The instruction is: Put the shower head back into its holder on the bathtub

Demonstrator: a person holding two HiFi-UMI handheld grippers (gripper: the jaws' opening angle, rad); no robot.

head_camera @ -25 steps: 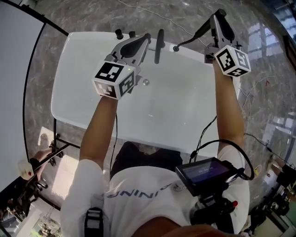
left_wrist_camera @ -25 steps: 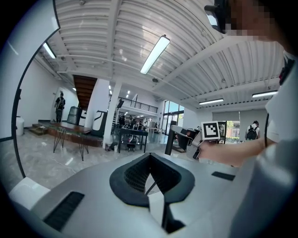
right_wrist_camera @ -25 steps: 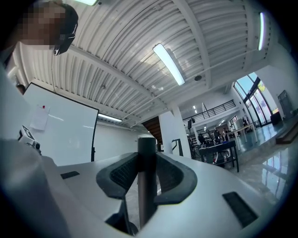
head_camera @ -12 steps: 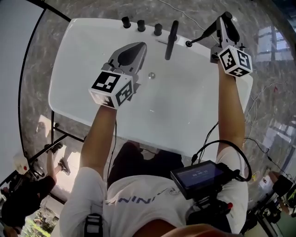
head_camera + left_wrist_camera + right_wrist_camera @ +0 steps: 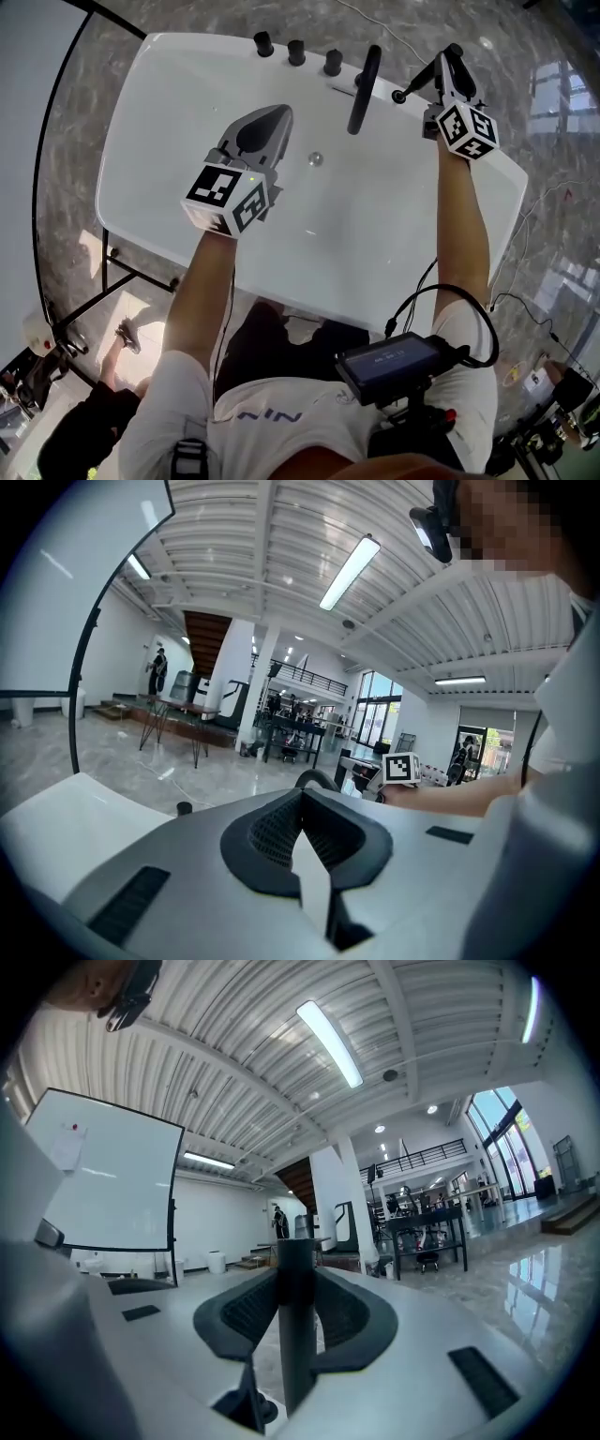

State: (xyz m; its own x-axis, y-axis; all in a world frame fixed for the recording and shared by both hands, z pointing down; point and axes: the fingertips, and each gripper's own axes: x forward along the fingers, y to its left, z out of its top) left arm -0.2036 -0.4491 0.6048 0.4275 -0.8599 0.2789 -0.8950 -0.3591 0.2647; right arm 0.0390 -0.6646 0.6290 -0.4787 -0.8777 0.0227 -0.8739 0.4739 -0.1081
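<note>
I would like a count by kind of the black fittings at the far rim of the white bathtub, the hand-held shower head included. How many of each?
knobs: 3
spout: 1
shower head: 1
Total: 5

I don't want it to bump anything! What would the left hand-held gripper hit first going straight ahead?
Probably the black tap, which shows just past the shut tips of the left hand-held gripper. Depth is unclear, so it might pass over it.

L gripper (image 5: 279,114) fingers shut, empty; R gripper (image 5: 450,51) clamps shower head (image 5: 296,1335), both arms outstretched.
</note>
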